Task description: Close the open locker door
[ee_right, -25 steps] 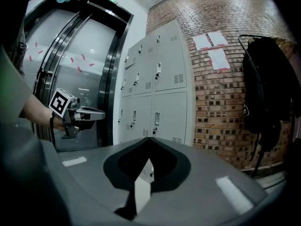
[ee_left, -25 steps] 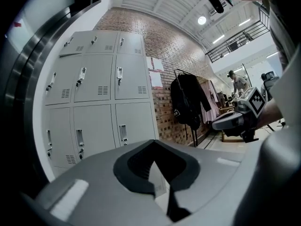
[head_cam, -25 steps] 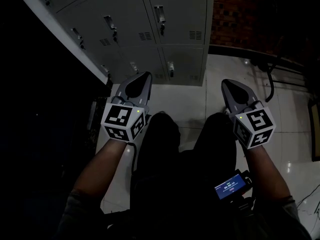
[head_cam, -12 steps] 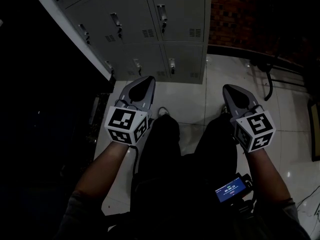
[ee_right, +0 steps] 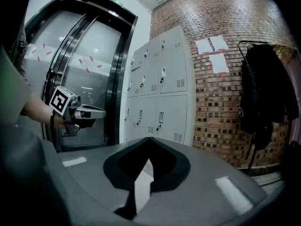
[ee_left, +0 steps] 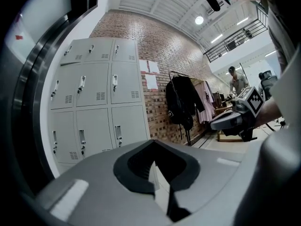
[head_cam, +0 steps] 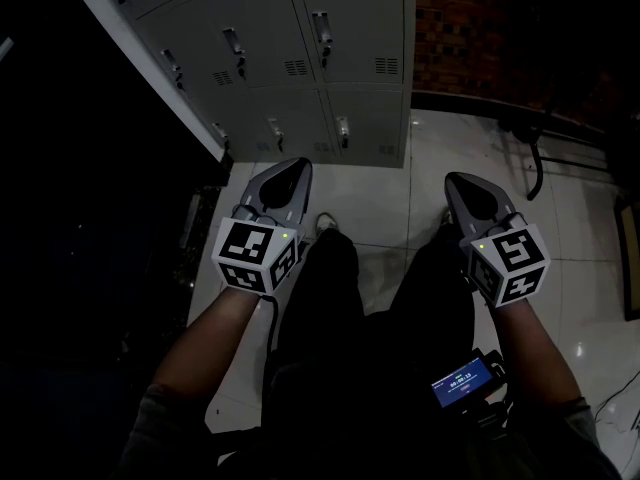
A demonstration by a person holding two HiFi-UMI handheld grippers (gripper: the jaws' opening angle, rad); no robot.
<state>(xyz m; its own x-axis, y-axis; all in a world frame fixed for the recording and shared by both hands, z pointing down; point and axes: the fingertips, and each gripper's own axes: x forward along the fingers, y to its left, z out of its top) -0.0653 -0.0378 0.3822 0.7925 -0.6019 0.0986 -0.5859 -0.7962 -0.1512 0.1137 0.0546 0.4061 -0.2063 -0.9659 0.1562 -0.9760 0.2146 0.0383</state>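
Head view: facing bank of grey sheet-metal lockers [head_cam: 300,28], vented doors with upright handles lying flush, contents hidden. Standing on glossy white tiled floor [head_cam: 370,198]. Holding smooth grey pointed left gripper [head_cam: 293,165] and right gripper [head_cam: 457,180] short of lockers, touching nothing.

Left gripper view: pressing jaws together on nothing. Showing top-left locker door [ee_left: 74,52], possibly ajar, cannot tell; rough red brick wall [ee_left: 160,55] adjoining.

Right gripper view: pinching jaws together, nothing between. Showing black coat [ee_right: 263,88] hanging against brick.
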